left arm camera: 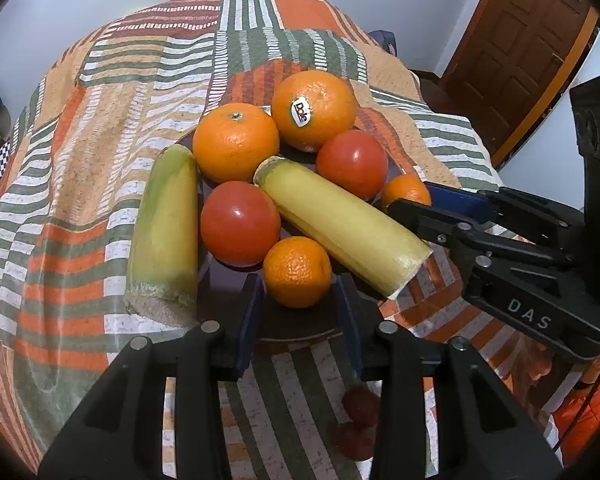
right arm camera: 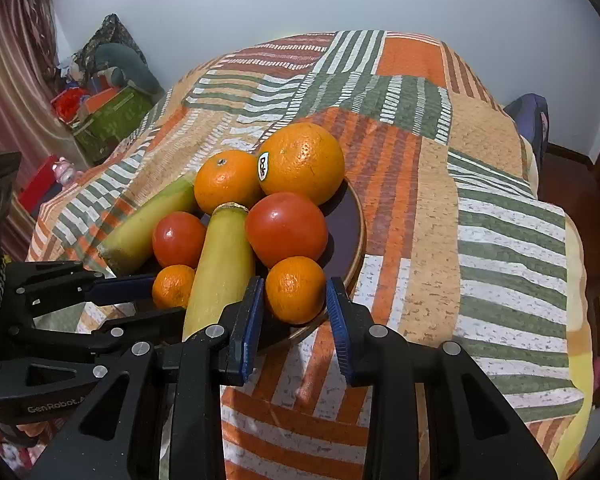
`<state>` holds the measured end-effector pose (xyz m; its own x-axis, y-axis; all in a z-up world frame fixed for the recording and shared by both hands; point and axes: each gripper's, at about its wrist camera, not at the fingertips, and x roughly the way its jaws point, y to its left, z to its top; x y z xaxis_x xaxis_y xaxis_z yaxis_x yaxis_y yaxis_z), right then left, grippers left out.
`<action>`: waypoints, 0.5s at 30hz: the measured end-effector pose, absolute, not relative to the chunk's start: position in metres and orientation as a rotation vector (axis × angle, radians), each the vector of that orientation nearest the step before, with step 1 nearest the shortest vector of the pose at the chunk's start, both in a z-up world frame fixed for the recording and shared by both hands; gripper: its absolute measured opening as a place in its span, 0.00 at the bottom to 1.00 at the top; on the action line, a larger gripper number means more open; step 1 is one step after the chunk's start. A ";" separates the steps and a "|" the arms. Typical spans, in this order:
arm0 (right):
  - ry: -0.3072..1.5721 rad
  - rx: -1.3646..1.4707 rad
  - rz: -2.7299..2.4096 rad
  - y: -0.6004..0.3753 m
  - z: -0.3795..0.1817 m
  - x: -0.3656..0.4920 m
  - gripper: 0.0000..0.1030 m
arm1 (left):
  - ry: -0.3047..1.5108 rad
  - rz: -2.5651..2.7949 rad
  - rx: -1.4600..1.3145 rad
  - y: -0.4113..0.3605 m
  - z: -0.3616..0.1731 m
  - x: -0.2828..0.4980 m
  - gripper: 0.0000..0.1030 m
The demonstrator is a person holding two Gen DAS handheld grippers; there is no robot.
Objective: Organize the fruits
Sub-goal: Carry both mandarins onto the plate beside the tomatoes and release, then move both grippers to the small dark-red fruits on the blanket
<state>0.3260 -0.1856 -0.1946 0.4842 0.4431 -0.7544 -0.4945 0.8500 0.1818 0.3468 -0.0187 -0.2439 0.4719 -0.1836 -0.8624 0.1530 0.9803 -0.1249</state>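
So the biggest thing here is the bed with that striped patchwork quilt (left arm camera: 100,208) in orange, green and white, and a dark round plate (right arm camera: 350,232) sits on it with all the fruit piled up. Two long yellow-green stalk pieces: one (left arm camera: 164,236) leans off the plate's left side onto the quilt, the other (left arm camera: 340,226) lies diagonally across the pile with its cut end hanging over the rim. At the back there's a big orange with a Dole sticker (left arm camera: 314,110) touching a slightly smaller orange (left arm camera: 236,142). Then two tomatoes, one (left arm camera: 240,224) left of the diagonal stalk, one (left arm camera: 352,164) on its right. Smallest are the two mandarins. The left claw (left arm camera: 300,320) is released, jaws wide, and the near mandarin (left arm camera: 298,272) sits right between its blue pads without either pad clearly touching it. The right claw (right arm camera: 296,312) is also released, straddling the other mandarin (right arm camera: 296,290) at the plate's front edge, pads just beside it on both sides
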 end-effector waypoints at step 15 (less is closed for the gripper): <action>0.850 -0.096 0.577 -0.193 -0.167 0.295 0.31 | 0.989 -0.169 -0.032 -0.017 -0.206 0.319 0.63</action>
